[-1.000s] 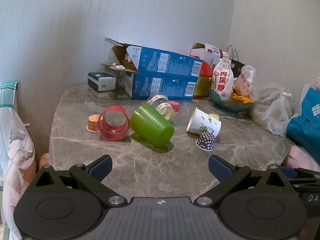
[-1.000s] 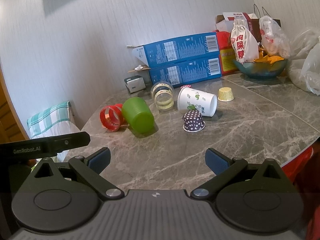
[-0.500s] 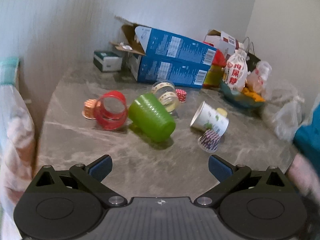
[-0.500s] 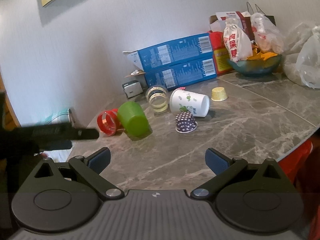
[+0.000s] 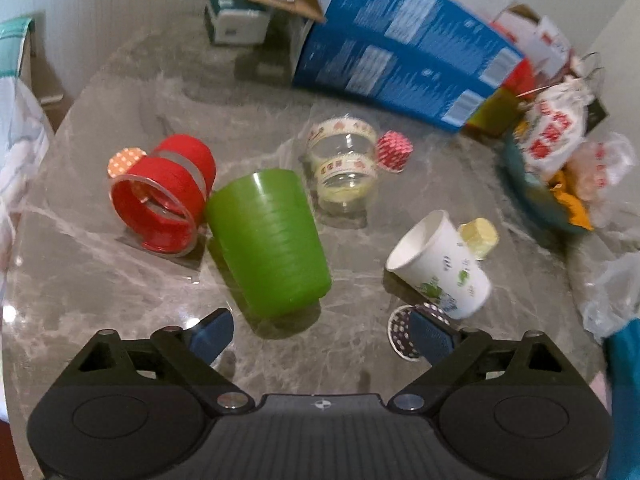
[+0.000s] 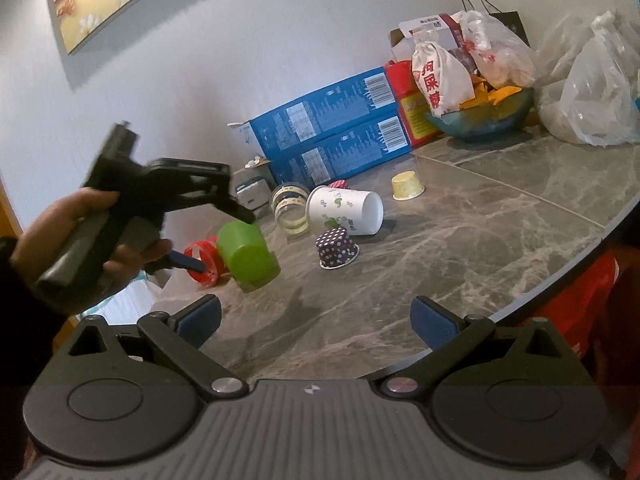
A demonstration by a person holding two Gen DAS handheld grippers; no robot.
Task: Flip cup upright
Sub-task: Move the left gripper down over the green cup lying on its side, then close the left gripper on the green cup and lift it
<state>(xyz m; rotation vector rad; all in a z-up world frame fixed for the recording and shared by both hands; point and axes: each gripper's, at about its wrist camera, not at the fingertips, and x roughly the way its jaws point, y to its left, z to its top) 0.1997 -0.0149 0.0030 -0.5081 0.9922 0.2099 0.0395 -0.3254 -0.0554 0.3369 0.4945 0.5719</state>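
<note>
A green plastic cup lies on its side on the marble table, its base toward me. My left gripper is open, just above and short of the cup. In the right wrist view the left gripper hovers over the green cup. A red cup, a clear taped cup and a white paper cup also lie on their sides. My right gripper is open and empty near the table's front edge.
A dotted purple cupcake liner, a yellow liner and a red liner sit among the cups. Blue boxes, a bowl with a snack bag and plastic bags line the back and right.
My left gripper has moved forward and tilted down over the green cup, which now fills more of its view. The right gripper has pulled back slightly; both stay open.
</note>
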